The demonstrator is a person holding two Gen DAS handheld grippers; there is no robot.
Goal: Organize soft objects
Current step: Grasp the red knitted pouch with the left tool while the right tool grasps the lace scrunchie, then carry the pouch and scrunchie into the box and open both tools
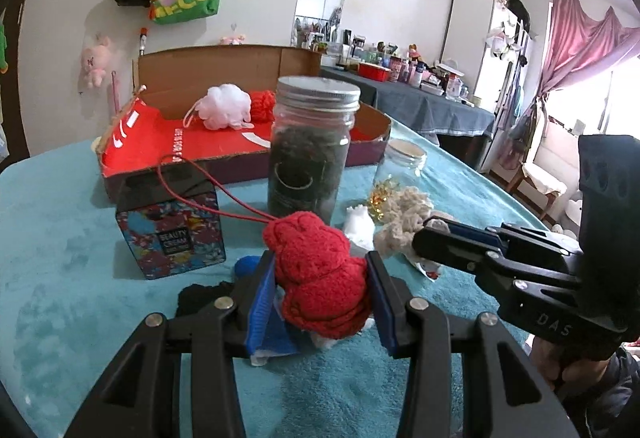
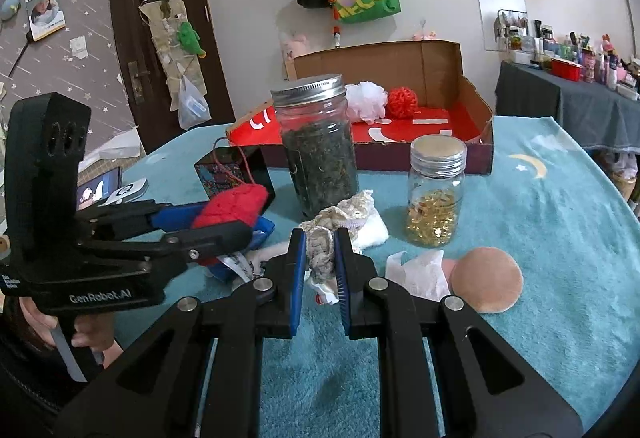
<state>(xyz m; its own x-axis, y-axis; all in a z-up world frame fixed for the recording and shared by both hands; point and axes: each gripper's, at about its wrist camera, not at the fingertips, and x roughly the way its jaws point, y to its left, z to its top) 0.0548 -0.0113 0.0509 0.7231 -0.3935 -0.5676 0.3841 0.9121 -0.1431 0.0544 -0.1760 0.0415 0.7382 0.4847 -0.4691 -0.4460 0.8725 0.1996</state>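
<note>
My left gripper [image 1: 320, 270] is shut on a red knitted piece [image 1: 320, 274] with a red cord, low over the teal table cloth [image 1: 60, 258]; it also shows in the right wrist view [image 2: 234, 205]. My right gripper [image 2: 320, 250] is shut on a cream crocheted piece [image 2: 320, 246], which also shows in the left wrist view [image 1: 404, 213]. A cardboard box [image 1: 248, 157] behind holds a white mesh puff [image 1: 224, 107] and a red yarn ball [image 1: 262, 103]. White, blue and black soft bits lie under the left gripper.
A tall jar of dark leaves [image 2: 318, 153] and a short jar of gold bits [image 2: 436, 193] stand before the box. A patterned tin [image 1: 172, 234] stands at left. A peach round pad [image 2: 486, 280] and a crumpled tissue [image 2: 420, 272] lie at right.
</note>
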